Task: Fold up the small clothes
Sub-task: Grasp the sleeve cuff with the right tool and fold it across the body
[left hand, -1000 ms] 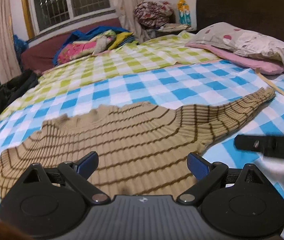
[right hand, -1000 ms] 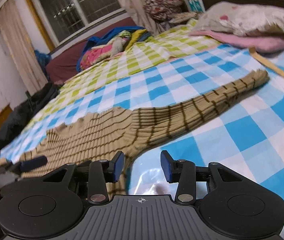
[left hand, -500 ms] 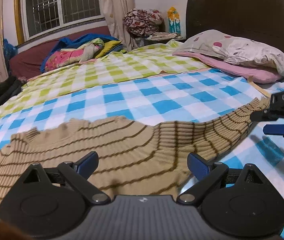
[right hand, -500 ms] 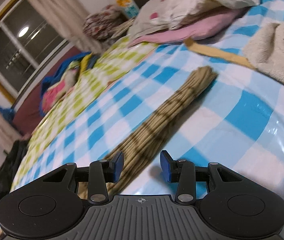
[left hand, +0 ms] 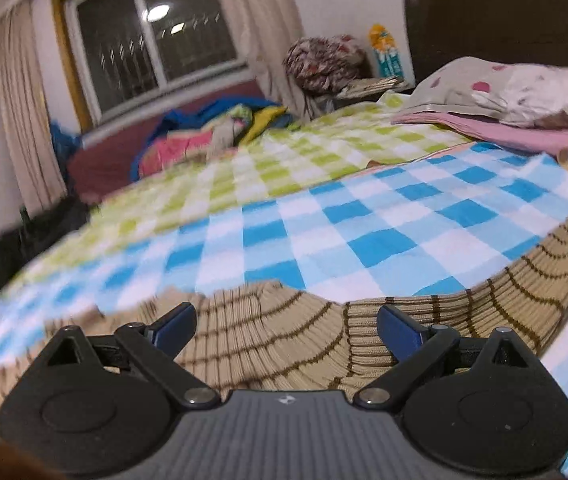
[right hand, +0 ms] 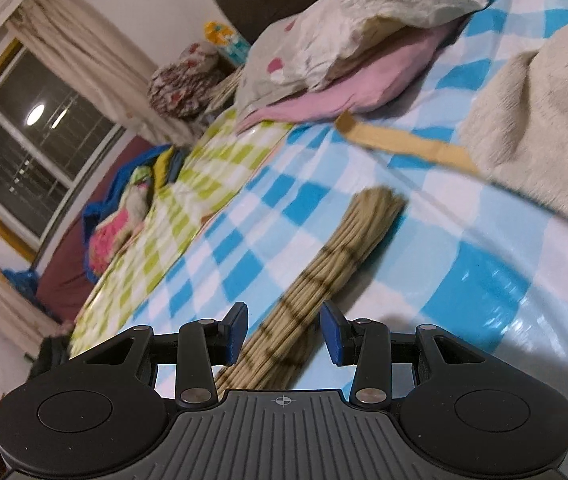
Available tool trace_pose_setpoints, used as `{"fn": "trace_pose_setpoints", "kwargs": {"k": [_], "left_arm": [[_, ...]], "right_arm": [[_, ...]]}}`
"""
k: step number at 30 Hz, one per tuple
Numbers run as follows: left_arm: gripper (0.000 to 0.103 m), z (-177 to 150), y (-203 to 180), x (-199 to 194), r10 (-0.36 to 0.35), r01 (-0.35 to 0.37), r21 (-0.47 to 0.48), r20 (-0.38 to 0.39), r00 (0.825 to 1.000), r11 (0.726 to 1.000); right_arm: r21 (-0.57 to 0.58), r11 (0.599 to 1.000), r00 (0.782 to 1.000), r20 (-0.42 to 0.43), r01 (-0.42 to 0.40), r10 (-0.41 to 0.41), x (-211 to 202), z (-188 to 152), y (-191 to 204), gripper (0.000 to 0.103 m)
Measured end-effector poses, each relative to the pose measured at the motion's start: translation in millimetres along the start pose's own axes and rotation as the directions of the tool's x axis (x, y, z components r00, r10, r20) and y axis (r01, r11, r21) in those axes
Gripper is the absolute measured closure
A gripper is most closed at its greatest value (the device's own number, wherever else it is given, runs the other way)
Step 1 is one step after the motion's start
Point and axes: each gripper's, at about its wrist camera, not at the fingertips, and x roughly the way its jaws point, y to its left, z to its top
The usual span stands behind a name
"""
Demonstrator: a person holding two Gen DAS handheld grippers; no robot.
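A tan ribbed sweater with thin brown stripes [left hand: 291,336] lies flat on the blue-and-white checked sheet [left hand: 363,236]. My left gripper [left hand: 285,326] is wide open, low over the sweater's body near the neckline. The right sleeve runs off to the right [left hand: 543,272]. In the right wrist view that sleeve [right hand: 323,276] lies straight, its cuff [right hand: 375,204] pointing away. My right gripper [right hand: 284,330] is open, its fingers on either side of the sleeve, not closed on it.
Pillows [left hand: 515,92] lie at the headboard [left hand: 503,12]. A cream fleece blanket [right hand: 543,120] and a tan strap [right hand: 403,144] lie beyond the cuff. A green checked sheet [left hand: 303,152] and a pile of clothes [left hand: 212,132] lie further back.
My left gripper has moved lower and closer over the sweater's neckline. My right gripper has moved along the sleeve toward the cuff, and the sleeve now lies between its fingers.
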Motion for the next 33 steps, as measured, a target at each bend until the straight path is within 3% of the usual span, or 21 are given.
{"fn": "trace_pose_setpoints", "kwargs": {"k": [5,11,14,16,17,23,26,33], "left_arm": [[0.001,-4.8,-2.9,-8.0,-0.021,0.019,0.057,0.037,0.999,0.998],[0.001,-2.9,-5.0,-18.8,-0.095,0.090,0.104,0.048,0.994,0.991],[0.001,-4.5,-6.2,-22.0,-0.101,0.097,0.115,0.026,0.995,0.989],[0.001,-4.7,-4.9,-25.5,-0.105,0.102,0.115,0.018,0.994,0.988],[0.001,-4.4,-3.8,-27.5,-0.103,0.100,0.113,0.022,0.994,0.989],[0.001,-0.9,10.7,-43.4,-0.114,0.110,0.081,0.044,0.992,0.991],[0.001,-3.0,27.3,-54.9,-0.136,0.133,0.058,0.042,0.990,0.989],[0.001,-29.3,102.7,-87.9,-0.104,0.104,-0.028,0.006,0.995,0.994]], "right_arm": [[-0.020,0.998,0.998,0.009,0.067,-0.067,24.2,11.6,-4.3,0.063],[0.042,0.998,0.999,-0.017,0.048,-0.048,46.0,18.1,-19.7,0.064],[0.045,0.998,0.999,-0.038,0.034,-0.033,58.2,19.7,-20.1,0.074],[0.047,0.999,0.998,-0.056,0.015,-0.012,59.8,20.6,-18.4,0.092],[0.054,0.999,0.999,-0.051,0.007,-0.004,56.3,21.3,-17.6,0.092],[0.101,0.987,0.992,0.018,-0.122,0.121,21.2,31.5,0.6,0.094],[0.063,0.978,0.980,0.025,-0.198,0.197,1.5,27.4,27.0,0.094],[-0.034,0.930,0.928,-0.081,-0.366,0.363,-25.8,-21.7,120.5,0.094]]}}
